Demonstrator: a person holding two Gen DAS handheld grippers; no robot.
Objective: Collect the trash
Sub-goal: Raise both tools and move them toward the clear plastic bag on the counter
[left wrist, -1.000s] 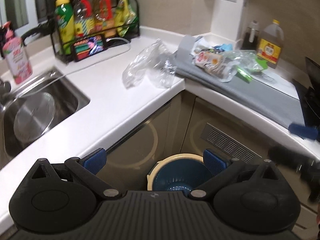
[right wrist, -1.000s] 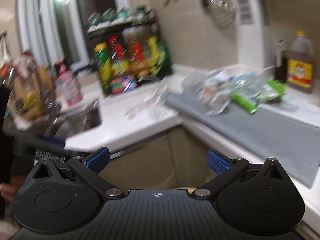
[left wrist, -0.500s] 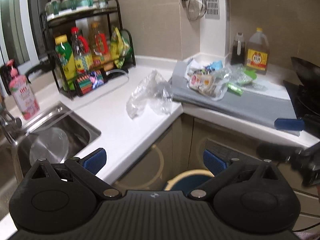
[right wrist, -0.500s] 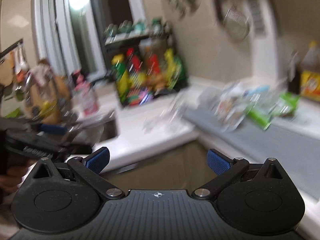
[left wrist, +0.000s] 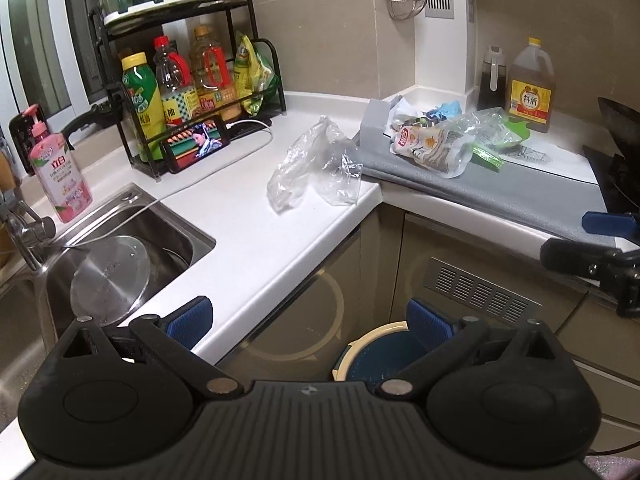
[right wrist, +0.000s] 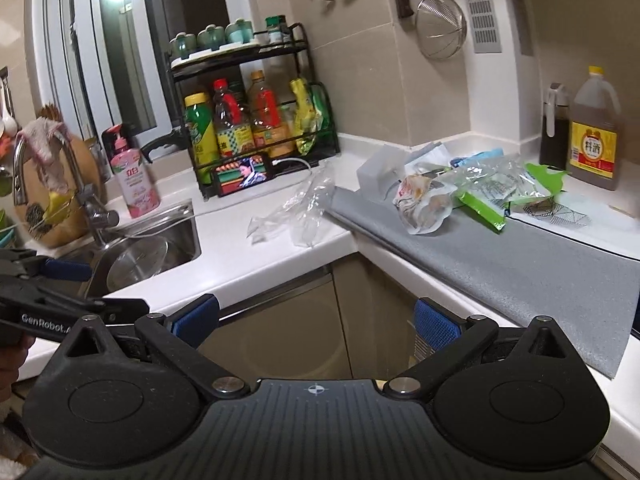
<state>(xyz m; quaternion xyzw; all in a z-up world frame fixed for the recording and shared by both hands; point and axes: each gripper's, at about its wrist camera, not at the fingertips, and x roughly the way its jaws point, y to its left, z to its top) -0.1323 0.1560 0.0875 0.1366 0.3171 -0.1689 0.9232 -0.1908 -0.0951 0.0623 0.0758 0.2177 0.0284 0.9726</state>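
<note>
A crumpled clear plastic bag lies on the white counter near the corner; it also shows in the right wrist view. A pile of snack wrappers and plastic packs lies on a grey mat, seen also in the right wrist view. A bin with a blue inside and cream rim stands on the floor below the corner. My left gripper is open and empty above the bin. My right gripper is open and empty in front of the cabinets.
A steel sink with a pot lid lies at left, with a pink soap bottle beside it. A black rack of bottles and a phone stand at the back. A cooking wine jug and a wok are at right.
Both grippers have lifted and pulled back, so more of the counter shows and the bin has sunk lower in the left wrist view. Both stay open and empty.
</note>
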